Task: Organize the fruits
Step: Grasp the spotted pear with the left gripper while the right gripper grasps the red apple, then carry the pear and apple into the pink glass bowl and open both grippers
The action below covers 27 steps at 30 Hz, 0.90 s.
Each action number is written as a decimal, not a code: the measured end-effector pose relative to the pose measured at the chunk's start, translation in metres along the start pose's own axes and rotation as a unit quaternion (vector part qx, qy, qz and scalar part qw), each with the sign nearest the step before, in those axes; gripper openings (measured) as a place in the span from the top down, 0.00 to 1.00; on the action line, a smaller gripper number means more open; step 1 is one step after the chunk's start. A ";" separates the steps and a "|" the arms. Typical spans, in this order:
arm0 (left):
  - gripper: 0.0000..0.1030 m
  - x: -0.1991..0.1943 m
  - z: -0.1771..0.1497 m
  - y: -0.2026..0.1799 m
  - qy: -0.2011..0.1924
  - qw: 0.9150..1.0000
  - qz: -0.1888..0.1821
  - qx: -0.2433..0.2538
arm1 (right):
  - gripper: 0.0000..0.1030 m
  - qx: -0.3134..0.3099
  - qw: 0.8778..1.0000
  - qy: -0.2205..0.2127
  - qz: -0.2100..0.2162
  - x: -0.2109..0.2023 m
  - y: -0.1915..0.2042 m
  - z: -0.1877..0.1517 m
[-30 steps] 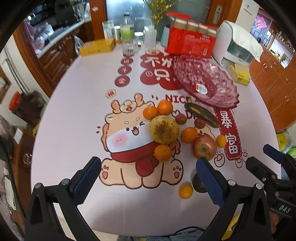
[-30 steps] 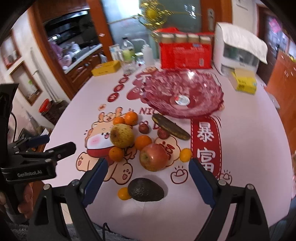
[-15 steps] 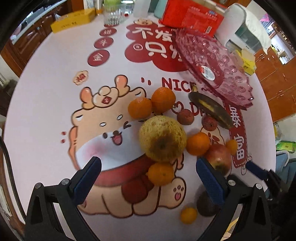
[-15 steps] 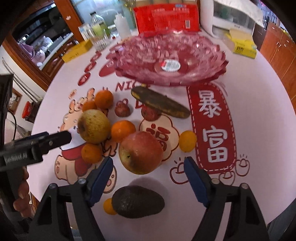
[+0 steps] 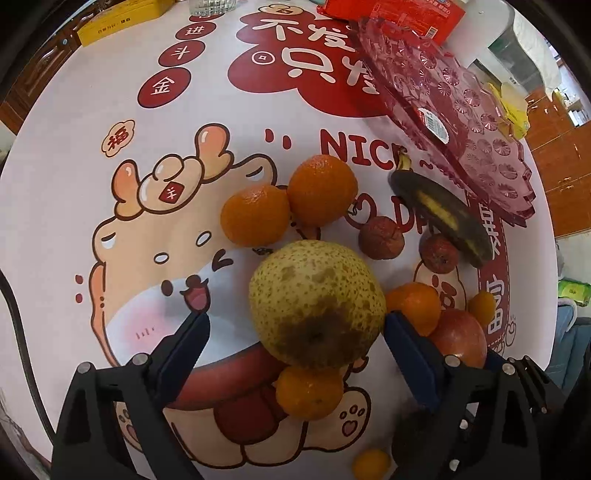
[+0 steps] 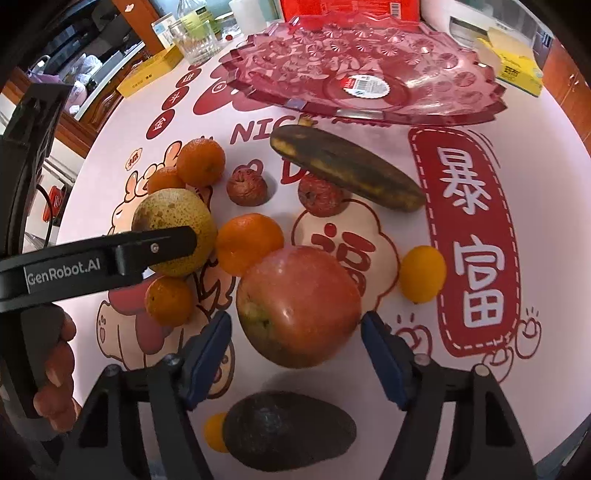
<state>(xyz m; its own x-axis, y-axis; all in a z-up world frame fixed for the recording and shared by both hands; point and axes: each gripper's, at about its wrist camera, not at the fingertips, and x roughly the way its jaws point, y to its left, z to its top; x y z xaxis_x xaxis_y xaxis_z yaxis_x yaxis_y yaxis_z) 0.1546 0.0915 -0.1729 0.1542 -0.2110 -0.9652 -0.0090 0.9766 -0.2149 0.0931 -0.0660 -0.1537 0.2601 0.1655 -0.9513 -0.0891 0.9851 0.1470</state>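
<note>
A speckled yellow pear (image 5: 316, 304) lies among several oranges on the table. My left gripper (image 5: 295, 332) is open, its jaws either side of the pear, right pad close to it. A red apple (image 6: 299, 304) lies between the open jaws of my right gripper (image 6: 295, 332), not touched. The pear also shows in the right wrist view (image 6: 173, 229) behind a left finger (image 6: 110, 254). A blackened banana (image 6: 343, 166), two lychees (image 6: 246, 186), a small kumquat (image 6: 423, 273) and a dark avocado (image 6: 288, 430) lie around. The pink glass fruit plate (image 6: 424, 44) stands behind, empty.
A red carton (image 5: 391, 11), a yellow box (image 5: 122, 22) and a glass (image 6: 194, 40) stand at the table's far side. A yellow pack (image 6: 515, 68) lies right of the plate. A small orange (image 5: 371, 463) lies near the front edge.
Both grippers have moved forward and down toward the fruit. The left now straddles the pear and the right straddles the apple. Both stay open.
</note>
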 end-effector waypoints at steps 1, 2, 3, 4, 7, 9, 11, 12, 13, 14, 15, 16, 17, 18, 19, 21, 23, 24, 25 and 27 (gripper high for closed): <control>0.10 0.002 0.001 -0.001 0.000 1.000 0.000 -0.001 | 0.31 -0.002 1.000 -0.001 -0.002 0.001 0.000 0.001; 0.11 0.002 0.001 -0.002 0.000 1.000 -0.001 -0.002 | 0.31 -0.001 1.000 -0.002 -0.002 0.002 -0.001 0.002; 0.13 0.005 0.002 -0.003 0.001 1.000 -0.001 -0.002 | 0.31 0.000 1.000 -0.003 -0.001 0.002 -0.002 0.003; 0.17 0.007 0.002 -0.004 0.003 1.000 -0.002 -0.002 | 0.31 0.000 1.000 -0.003 0.000 0.003 -0.003 0.004; 0.20 0.012 0.003 -0.006 0.007 1.000 0.001 -0.005 | 0.31 0.001 1.000 -0.002 0.002 0.006 -0.007 0.008; 0.25 0.011 0.003 -0.006 0.001 1.000 0.001 -0.010 | 0.31 -0.003 1.000 -0.001 0.001 0.009 -0.007 0.010; 0.30 0.011 0.003 -0.010 -0.006 1.000 -0.003 -0.008 | 0.31 -0.005 1.000 -0.001 0.000 0.012 -0.007 0.011; 0.30 0.012 0.003 -0.012 -0.009 1.000 0.000 -0.006 | 0.31 -0.006 1.000 -0.002 0.000 0.012 -0.007 0.011; 0.30 0.011 0.002 -0.012 -0.013 1.000 0.001 -0.004 | 0.31 -0.005 1.000 -0.004 0.001 0.013 -0.008 0.012; 0.31 0.012 0.002 -0.012 -0.014 1.000 0.002 -0.004 | 0.31 -0.003 1.000 -0.006 0.004 0.013 -0.008 0.011; 0.31 0.010 0.001 -0.011 -0.015 1.000 0.004 -0.004 | 0.31 -0.005 1.000 -0.006 0.005 0.012 -0.008 0.011; 0.31 0.009 -0.001 -0.011 -0.016 1.000 0.009 -0.003 | 0.31 -0.006 1.000 -0.006 0.006 0.012 -0.008 0.011; 0.31 0.008 -0.003 -0.012 -0.020 1.000 0.018 0.000 | 0.32 -0.006 1.000 -0.005 0.005 0.012 -0.009 0.010; 0.31 0.004 -0.005 -0.013 -0.024 0.999 0.023 0.002 | 0.32 -0.005 1.000 -0.004 0.005 0.011 -0.009 0.009; 0.31 0.002 -0.008 -0.013 -0.027 0.999 0.027 0.003 | 0.32 -0.004 1.000 -0.005 0.008 0.010 -0.011 0.008; 0.31 -0.006 -0.013 -0.013 -0.032 0.999 0.031 0.003 | 0.32 0.000 1.000 -0.008 0.017 0.004 -0.014 0.005; 0.31 -0.016 -0.021 -0.012 -0.036 0.999 0.036 0.002 | 0.32 0.002 1.000 -0.016 0.023 -0.004 -0.016 0.003; 0.31 -0.021 -0.023 -0.012 -0.039 0.999 0.037 0.001 | 0.32 0.000 0.999 -0.022 0.025 -0.009 -0.017 0.002; 0.31 -0.027 -0.026 -0.011 -0.042 0.998 0.039 0.000 | 0.32 -0.002 0.999 -0.028 0.027 -0.015 -0.018 0.001; 0.31 -0.040 -0.033 -0.013 -0.050 0.998 0.042 0.001 | 0.32 -0.009 0.999 -0.042 0.031 -0.029 -0.019 -0.001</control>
<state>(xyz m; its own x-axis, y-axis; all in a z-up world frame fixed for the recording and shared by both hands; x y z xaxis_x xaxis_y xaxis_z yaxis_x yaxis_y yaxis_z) 0.1156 0.0862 -0.1370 0.2517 -0.1237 -0.9599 -0.0242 0.9907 -0.1340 0.0866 -0.0896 -0.1293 0.3341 0.2303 -0.9140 -0.1240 0.9720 0.1995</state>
